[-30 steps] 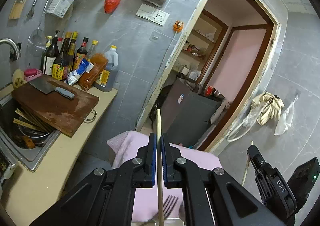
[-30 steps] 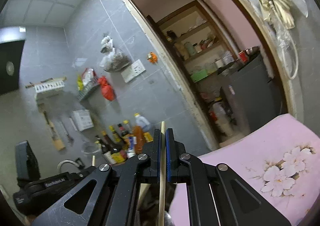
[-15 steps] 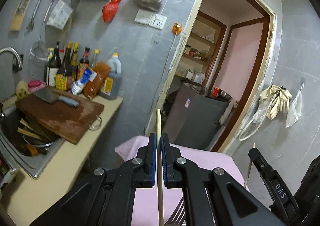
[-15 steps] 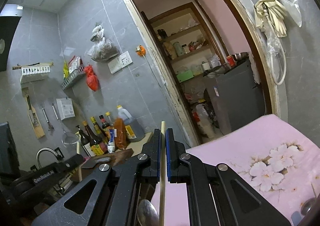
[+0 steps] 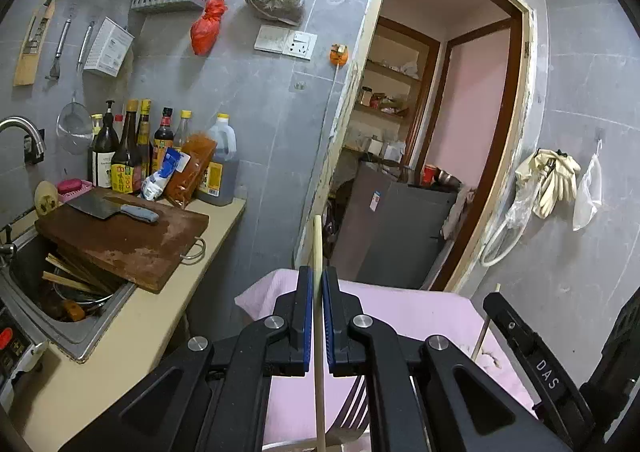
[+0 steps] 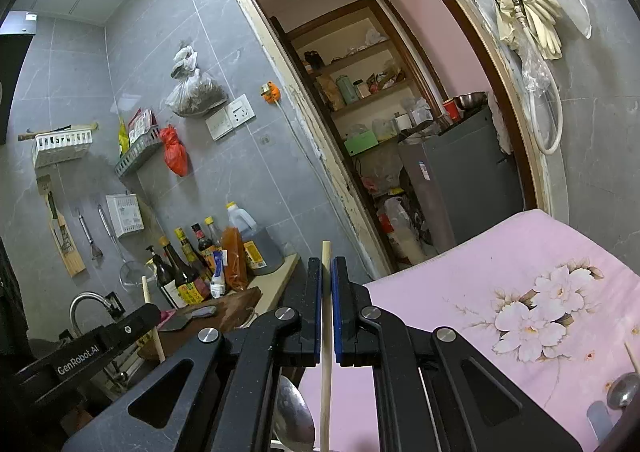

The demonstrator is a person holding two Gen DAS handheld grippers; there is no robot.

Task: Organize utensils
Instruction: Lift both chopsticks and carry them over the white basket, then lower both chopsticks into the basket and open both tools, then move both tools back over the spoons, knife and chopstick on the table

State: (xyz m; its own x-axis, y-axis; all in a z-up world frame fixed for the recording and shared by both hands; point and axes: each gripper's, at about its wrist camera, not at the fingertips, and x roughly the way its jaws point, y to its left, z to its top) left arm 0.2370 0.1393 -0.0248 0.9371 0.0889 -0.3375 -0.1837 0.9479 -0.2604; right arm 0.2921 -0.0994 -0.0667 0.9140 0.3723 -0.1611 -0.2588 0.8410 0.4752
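Wooden chopstick (image 5: pixel 318 332) is standing upright, clamped in the left gripper (image 5: pixel 317 316). Right gripper (image 6: pixel 327 308) is pinching another chopstick (image 6: pixel 326 332) near the pink cloth's (image 6: pixel 500 284) left edge.

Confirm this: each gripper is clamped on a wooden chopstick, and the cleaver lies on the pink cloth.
Wrong on one count. The cleaver lies on the wooden cutting board by the sink, as the left wrist view shows. The left gripper and right gripper each do clamp a wooden chopstick.

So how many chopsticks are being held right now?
2. One chopstick stands upright in the left gripper, another chopstick in the right gripper. Others may lie out of view.
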